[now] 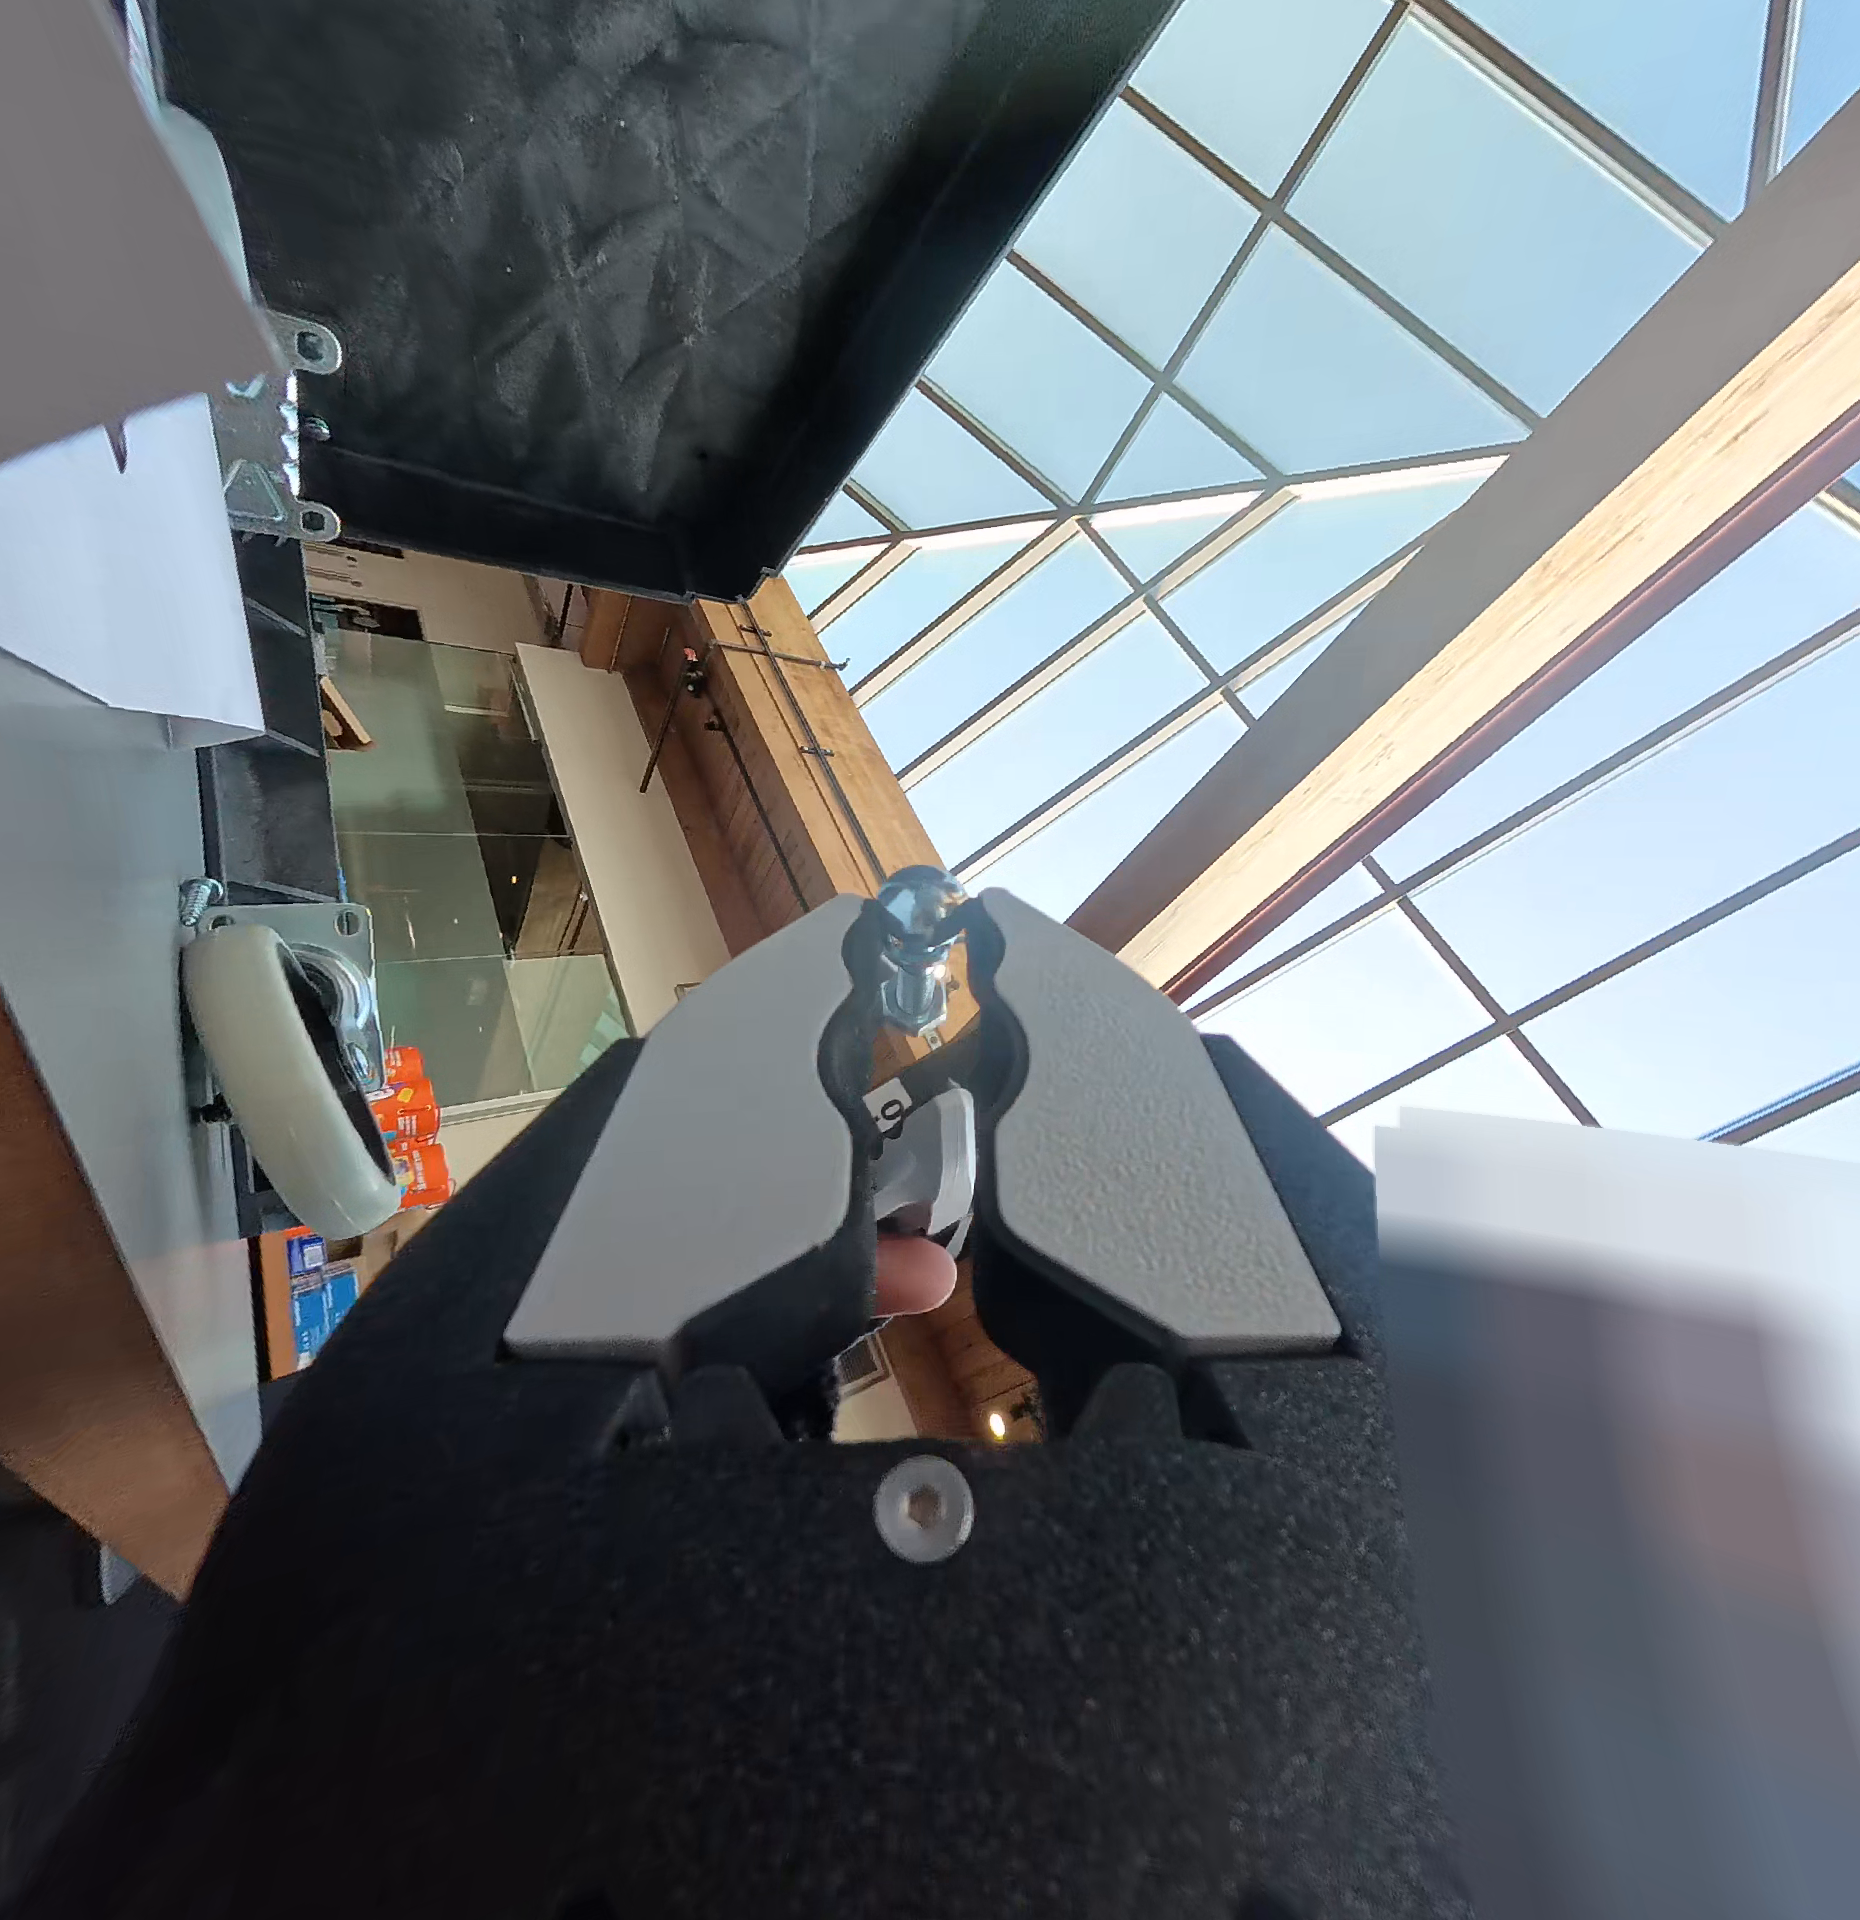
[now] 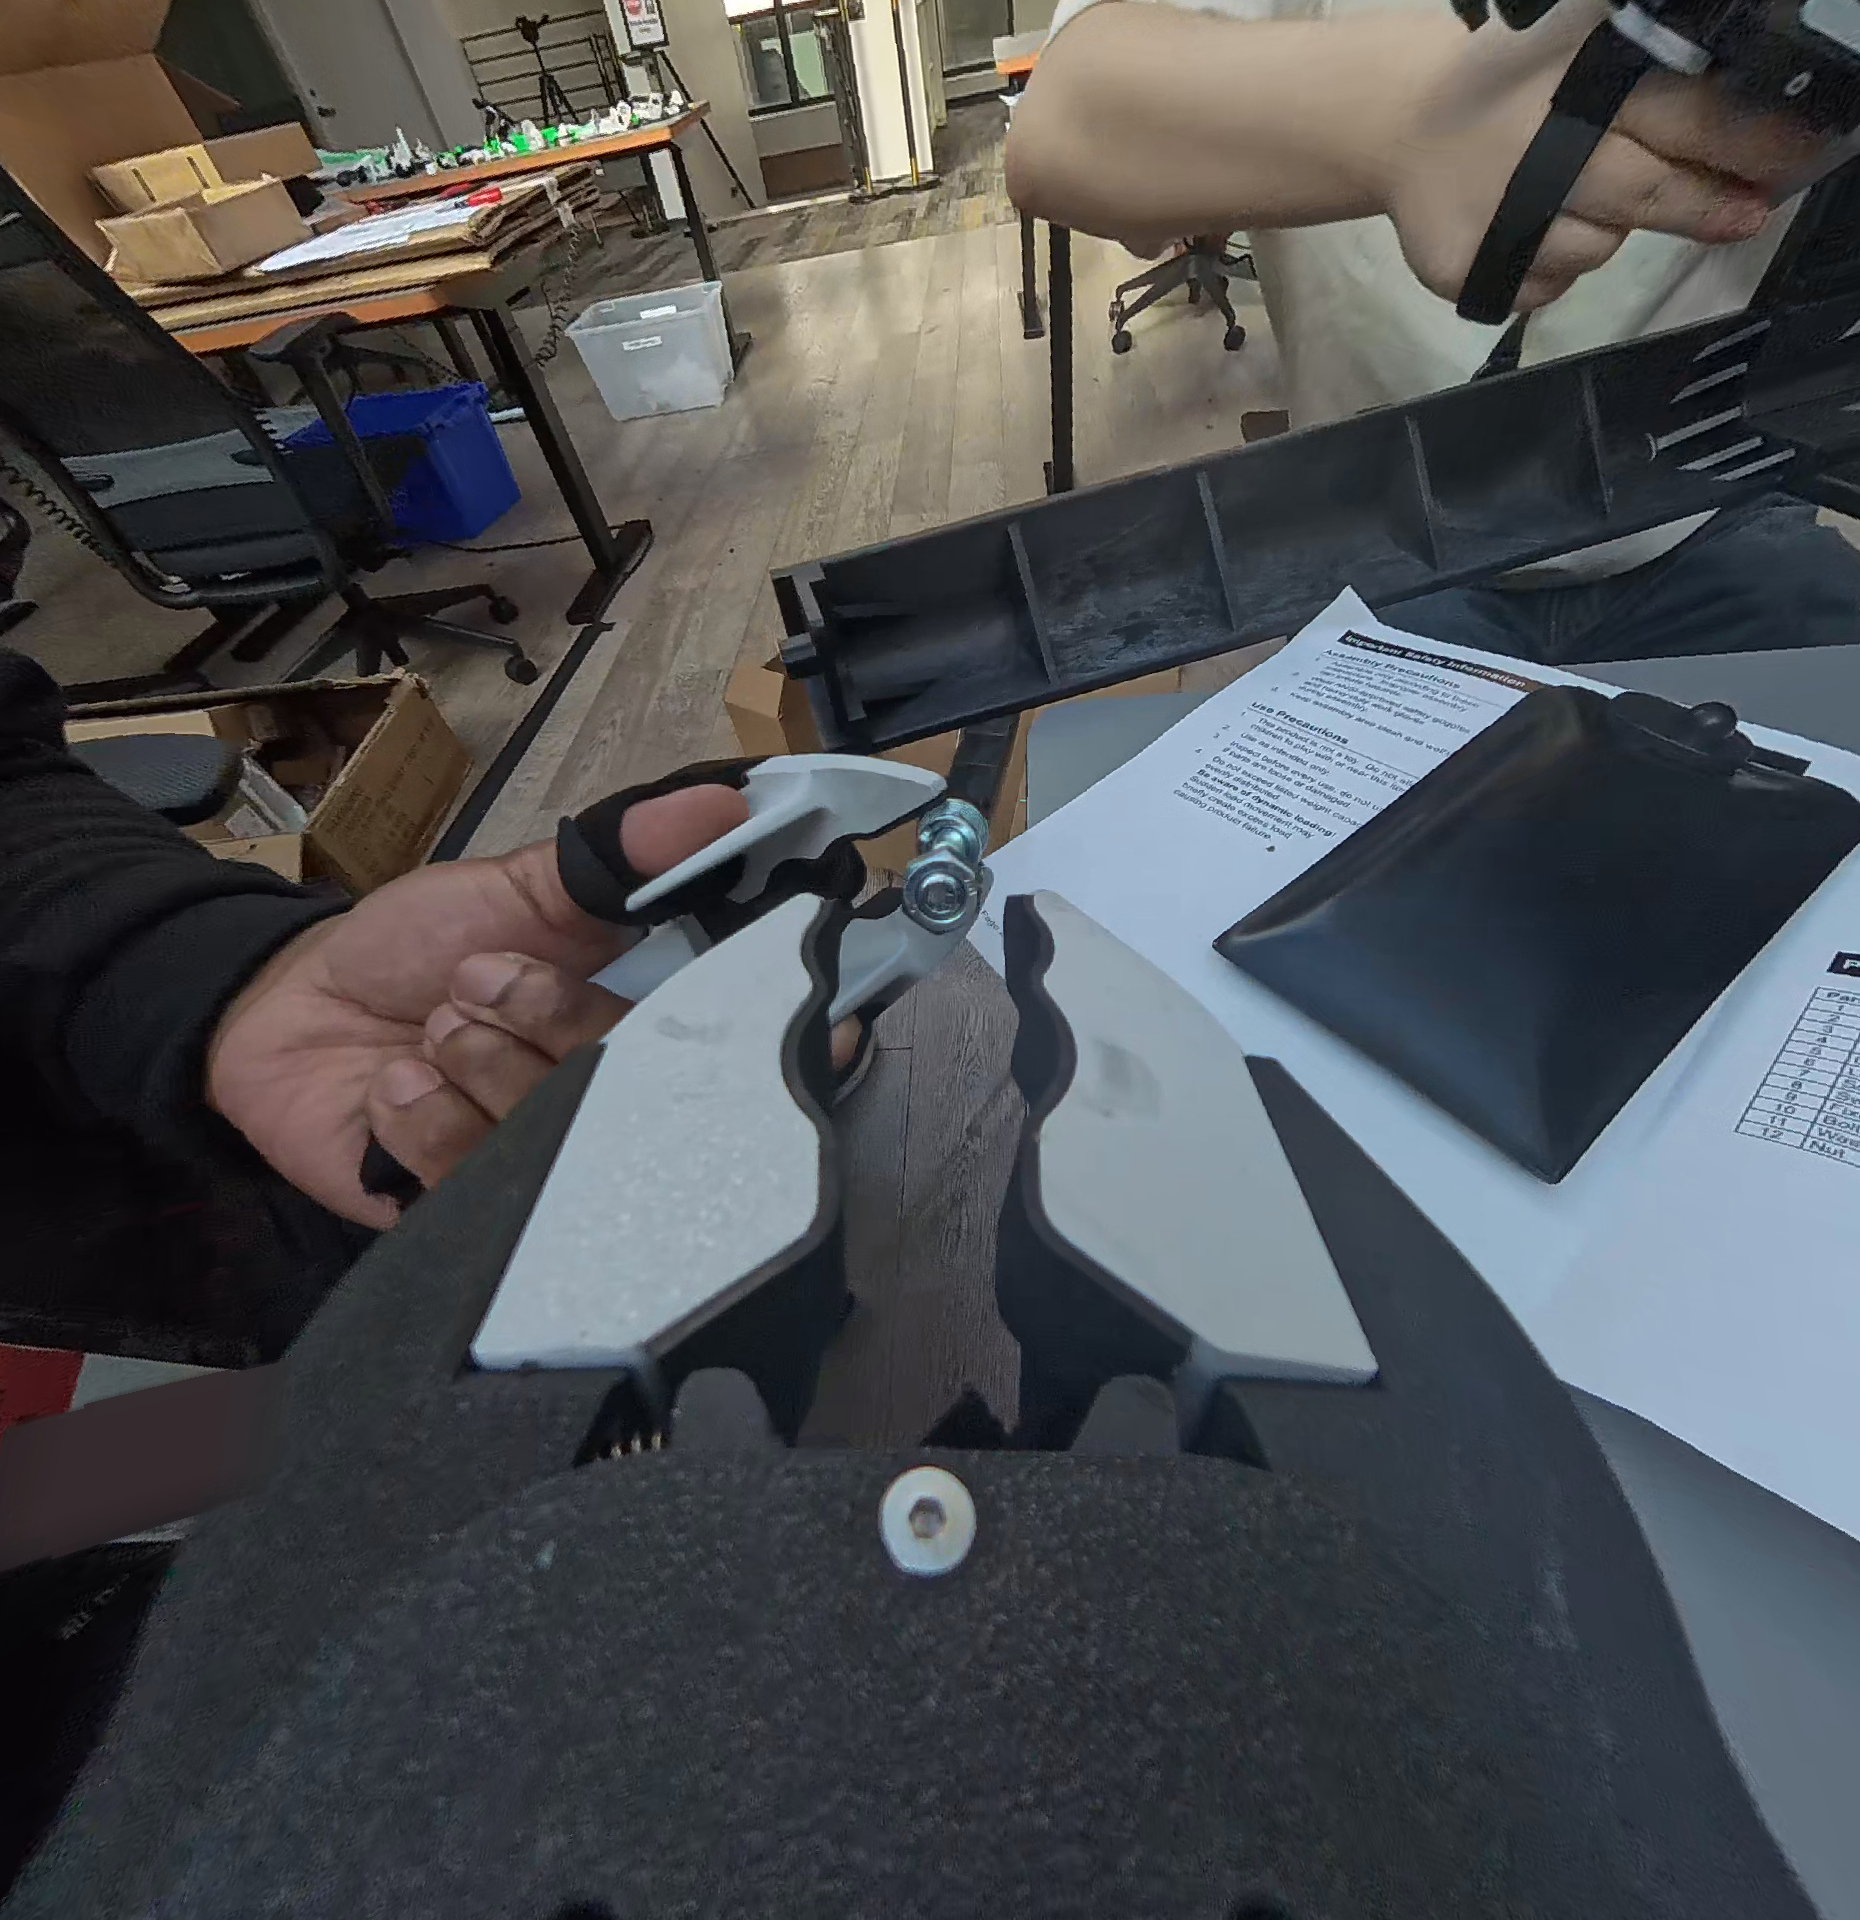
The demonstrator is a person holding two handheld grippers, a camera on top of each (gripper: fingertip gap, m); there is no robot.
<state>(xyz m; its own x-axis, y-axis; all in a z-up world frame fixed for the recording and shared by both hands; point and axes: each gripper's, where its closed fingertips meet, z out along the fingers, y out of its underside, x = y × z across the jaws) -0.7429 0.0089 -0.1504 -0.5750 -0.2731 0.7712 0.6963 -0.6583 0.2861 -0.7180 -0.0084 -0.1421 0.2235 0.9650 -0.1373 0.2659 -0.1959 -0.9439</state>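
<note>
Pinching a shiny bolt [image 1: 910, 940] between my left gripper [image 1: 918, 935] fingertips, I am pointing it up toward a glass roof [image 1: 1425, 416], its rounded head poking just past the black pads, which are pressing on its shank from both sides. A black padded panel [image 1: 593, 260] is hanging overhead, and a pale caster wheel [image 1: 292, 1070] is showing at the left on a metal plate. My right gripper [image 2: 993, 914] is standing with its fingers apart and bare, just beside the same bolt [image 2: 941, 878], whose nut end is facing it. Beyond it, a black ribbed plastic bar [image 2: 1269, 561] is reaching over printed sheets [image 2: 1321, 1195] and a black pouch [image 2: 1549, 914] on the table.
</note>
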